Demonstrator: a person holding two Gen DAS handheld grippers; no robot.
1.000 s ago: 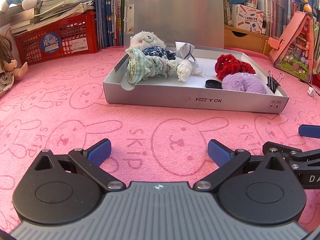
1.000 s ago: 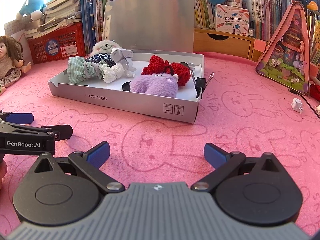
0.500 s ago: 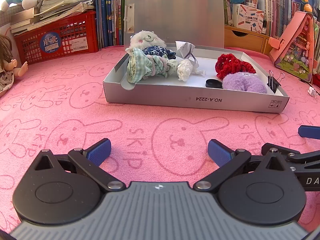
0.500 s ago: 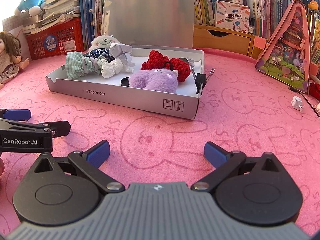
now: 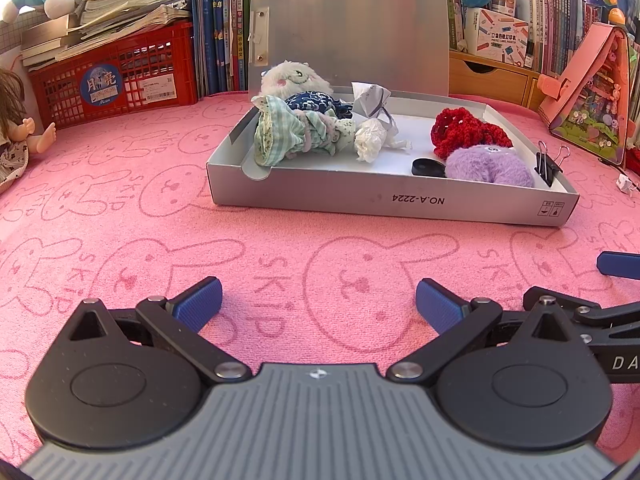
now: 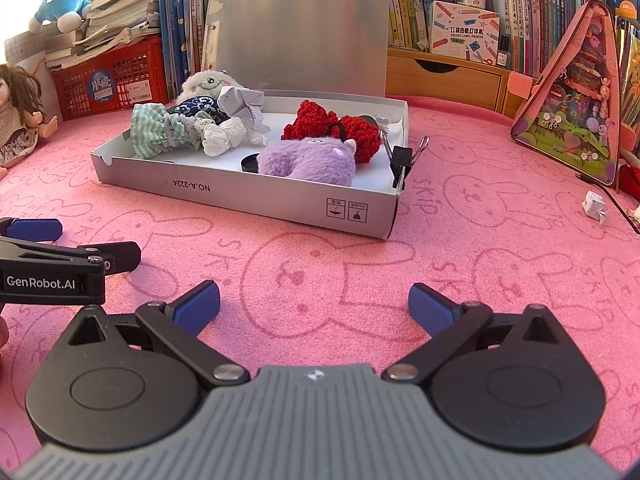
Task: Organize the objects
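In the left wrist view, the left gripper (image 5: 318, 302) is being held low over the pink rabbit-print cloth (image 5: 120, 216), its blue fingers spread wide apart with nothing between them. Ahead, the grey box (image 5: 384, 200) is being kept open, its lid standing upright at the back. Inside it, a green checked fabric bundle (image 5: 288, 136) is lying at the left end, with a dark blue patterned cloth (image 5: 314, 103) and a white plush toy (image 5: 292, 78) behind it. Crumpled white paper (image 5: 374, 138) is lying near the middle. A red crocheted piece (image 5: 466, 132) and a purple plush toy (image 5: 488, 166) are resting at the right end, a black round lid (image 5: 428, 168) just beside the purple one. A black binder clip (image 5: 546, 166) is being carried on the right wall. One blue finger of the right gripper (image 5: 618, 264) is being seen at the right edge.

In the right wrist view, the right gripper (image 6: 314, 306) is likewise being held released and empty above the cloth, with the box (image 6: 280, 198) ahead and to the left. The left gripper (image 6: 52, 256) is being seen at the left edge. A small folded white paper (image 6: 596, 206) is lying on the cloth well apart from the box, near a pink triangular toy house (image 6: 576, 96). A doll (image 6: 20, 116) is sitting at the far left, by a red crate (image 6: 116, 80).
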